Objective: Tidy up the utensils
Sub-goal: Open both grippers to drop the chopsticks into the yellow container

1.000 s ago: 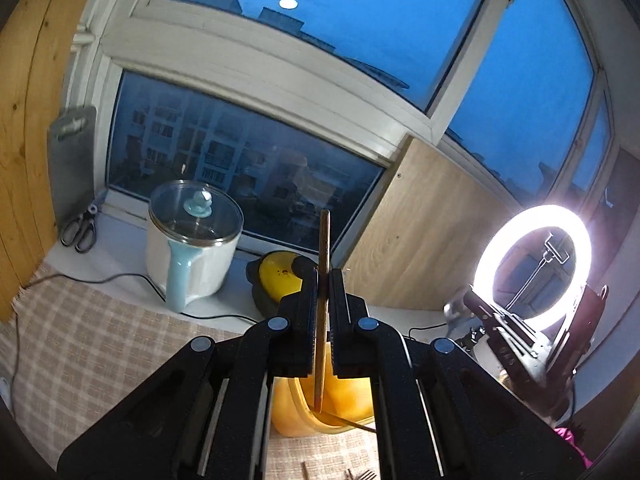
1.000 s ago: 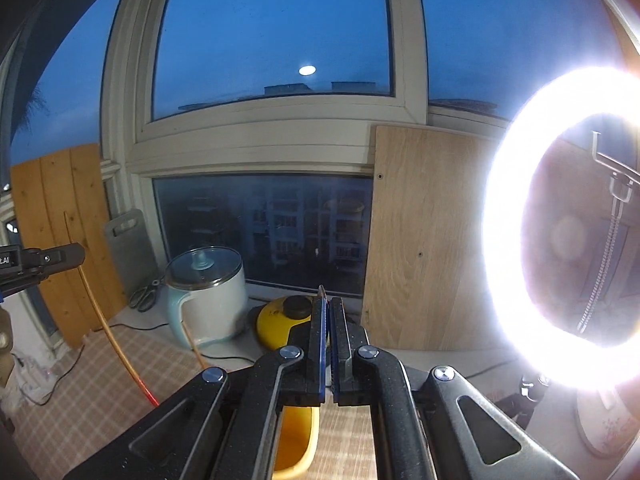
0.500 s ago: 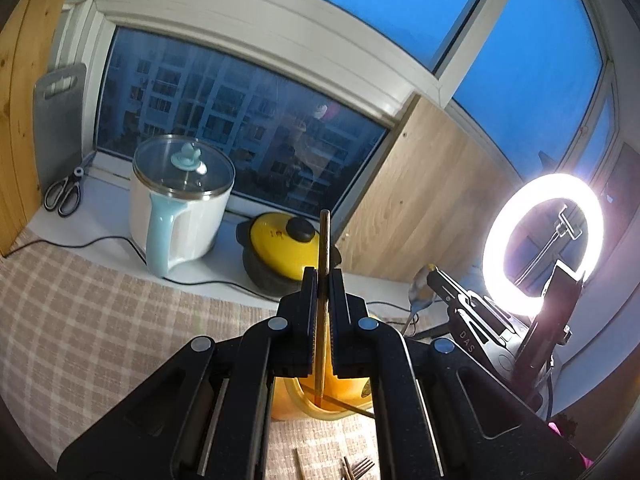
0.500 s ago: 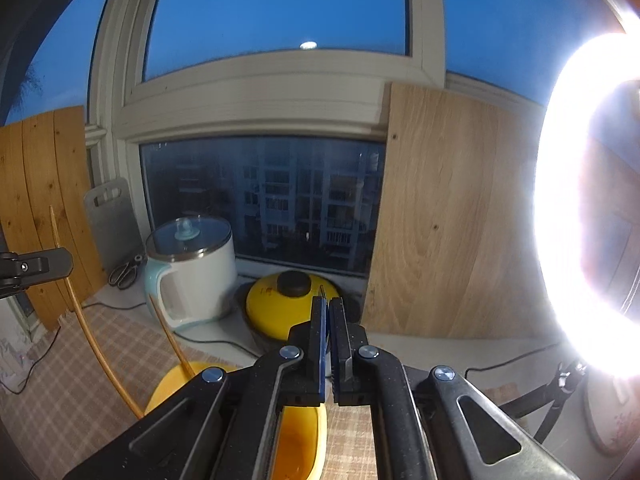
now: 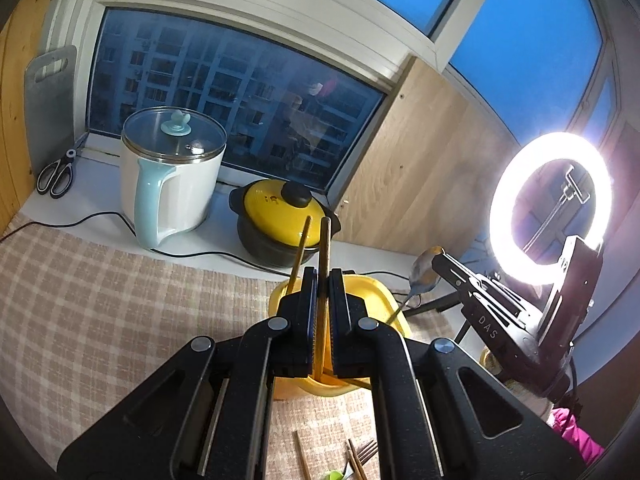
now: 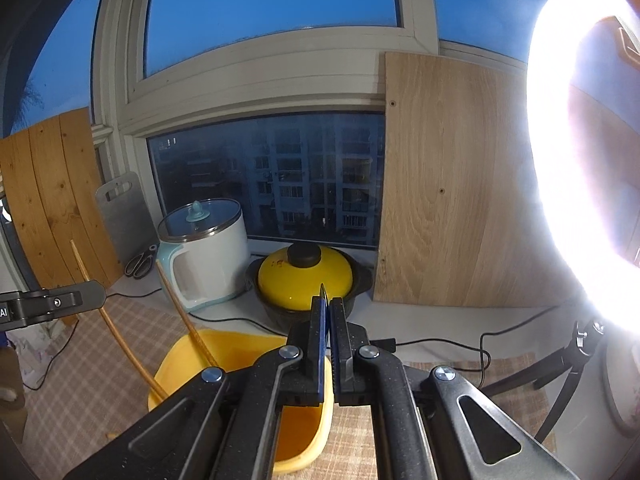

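My left gripper is shut on a wooden chopstick, held upright with its lower end inside the yellow holder. A second chopstick stands in the holder. My right gripper is shut on a spoon; only the spoon's thin edge shows between the jaws. In the left wrist view the spoon bowl sticks up beside the right gripper, its handle reaching down to the holder. In the right wrist view the left gripper holds its chopstick down into the holder.
A white kettle pot, a yellow-lidded black pot, scissors and a grey cutting board line the windowsill. A ring light stands at the right. More chopsticks and a fork lie on the checked cloth.
Both grippers have tilted down and moved toward the yellow holder. The left chopstick's lower end has gone deeper into the holder, and the spoon now reaches it.
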Action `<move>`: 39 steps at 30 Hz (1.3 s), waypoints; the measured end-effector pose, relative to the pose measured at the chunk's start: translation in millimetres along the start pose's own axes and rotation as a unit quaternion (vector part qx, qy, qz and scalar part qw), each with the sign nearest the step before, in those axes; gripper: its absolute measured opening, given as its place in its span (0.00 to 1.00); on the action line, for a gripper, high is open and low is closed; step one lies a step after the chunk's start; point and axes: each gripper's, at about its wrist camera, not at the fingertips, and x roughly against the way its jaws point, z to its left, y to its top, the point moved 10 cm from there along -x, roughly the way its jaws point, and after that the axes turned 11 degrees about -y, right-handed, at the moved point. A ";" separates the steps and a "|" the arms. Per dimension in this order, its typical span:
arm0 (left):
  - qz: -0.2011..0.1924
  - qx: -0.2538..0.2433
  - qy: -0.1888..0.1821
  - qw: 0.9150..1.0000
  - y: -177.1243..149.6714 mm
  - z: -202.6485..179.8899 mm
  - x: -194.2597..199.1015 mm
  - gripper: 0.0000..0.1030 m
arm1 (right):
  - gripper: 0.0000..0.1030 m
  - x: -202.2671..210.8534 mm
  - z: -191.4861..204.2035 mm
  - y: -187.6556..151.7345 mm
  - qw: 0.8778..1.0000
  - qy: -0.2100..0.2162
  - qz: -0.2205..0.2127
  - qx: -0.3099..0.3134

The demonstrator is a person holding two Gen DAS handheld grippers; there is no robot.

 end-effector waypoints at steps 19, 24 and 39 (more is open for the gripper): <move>-0.016 -0.052 0.046 0.997 -8.9 -14.4 22.6 0.35 | 0.40 32.5 -13.6 -11.8 0.999 0.028 0.004 -0.022; -0.018 -0.070 0.055 0.996 -12.4 -21.7 28.8 0.39 | 0.54 46.3 -16.1 -14.0 0.999 0.031 -0.005 -0.021; 0.021 -0.124 0.066 0.990 -59.4 -26.2 44.7 0.39 | 0.91 86.7 -27.2 -52.4 0.996 0.083 0.000 -0.023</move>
